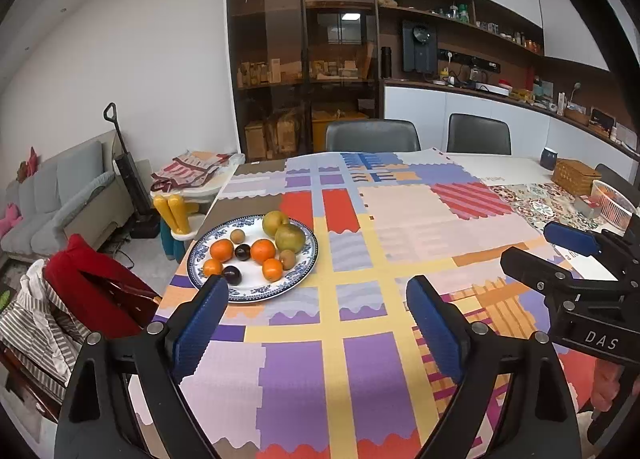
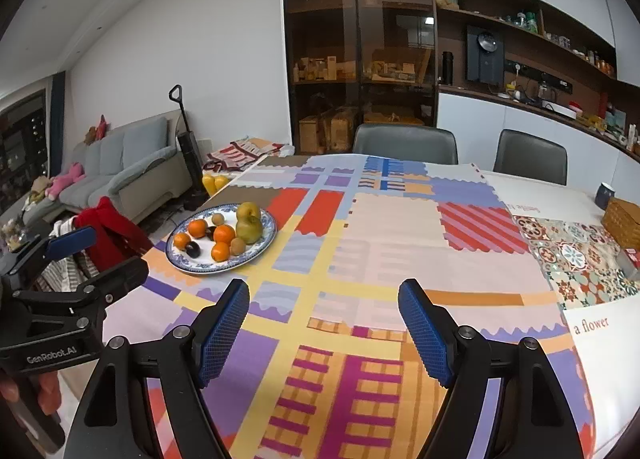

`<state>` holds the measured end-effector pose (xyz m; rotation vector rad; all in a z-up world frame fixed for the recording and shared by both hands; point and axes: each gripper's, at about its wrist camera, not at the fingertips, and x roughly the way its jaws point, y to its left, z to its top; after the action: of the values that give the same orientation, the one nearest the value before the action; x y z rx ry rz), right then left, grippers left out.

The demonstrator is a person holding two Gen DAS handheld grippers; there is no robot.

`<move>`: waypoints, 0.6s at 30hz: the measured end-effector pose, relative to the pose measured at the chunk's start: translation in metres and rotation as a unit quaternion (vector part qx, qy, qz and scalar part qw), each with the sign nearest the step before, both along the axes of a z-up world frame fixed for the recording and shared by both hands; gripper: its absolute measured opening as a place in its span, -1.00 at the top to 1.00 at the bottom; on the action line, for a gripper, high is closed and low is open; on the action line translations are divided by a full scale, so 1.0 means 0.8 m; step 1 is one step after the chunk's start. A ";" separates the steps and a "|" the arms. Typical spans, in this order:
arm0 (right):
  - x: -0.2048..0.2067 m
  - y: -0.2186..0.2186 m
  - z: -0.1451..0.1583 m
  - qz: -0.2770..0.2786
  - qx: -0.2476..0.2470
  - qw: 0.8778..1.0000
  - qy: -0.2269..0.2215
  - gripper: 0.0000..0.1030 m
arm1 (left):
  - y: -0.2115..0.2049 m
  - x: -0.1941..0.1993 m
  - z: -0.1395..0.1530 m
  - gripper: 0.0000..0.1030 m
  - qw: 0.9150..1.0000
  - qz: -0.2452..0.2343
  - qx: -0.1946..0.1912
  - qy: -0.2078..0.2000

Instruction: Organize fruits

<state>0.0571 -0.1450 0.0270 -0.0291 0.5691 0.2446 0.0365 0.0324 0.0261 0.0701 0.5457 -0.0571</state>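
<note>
Holding my left gripper [image 1: 316,323] and right gripper [image 2: 324,329] spread wide and empty above the desk [image 1: 360,359], with the fruits [image 1: 256,251] heaped on the blue-patterned plate [image 1: 208,245] ahead-left.

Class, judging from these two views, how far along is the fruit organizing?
Done: all fruit sits grouped on the blue-patterned plate: oranges, pears, plums, kiwis. In hand: nothing; left gripper and right gripper are open and empty. Left: no loose fruit visible on the tablecloth.

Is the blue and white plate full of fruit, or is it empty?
Full. The plate holds four oranges, two pears, two dark plums and small brown fruits.
</note>
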 end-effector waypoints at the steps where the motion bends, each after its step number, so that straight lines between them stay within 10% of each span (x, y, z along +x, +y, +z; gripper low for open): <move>1: -0.002 0.000 0.000 0.000 -0.001 1.000 -0.002 -0.51 | 0.000 -0.002 0.000 -0.78 1.000 0.000 0.001 -0.002; 18: -0.014 -0.001 0.000 -0.004 -0.003 1.000 -0.007 -0.51 | -0.003 -0.015 0.003 -0.90 1.000 -0.001 0.005 -0.008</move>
<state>0.0455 -0.1462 0.0268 -0.0346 0.5568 0.2346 0.0248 0.0300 0.0288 0.0800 0.5309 -0.0550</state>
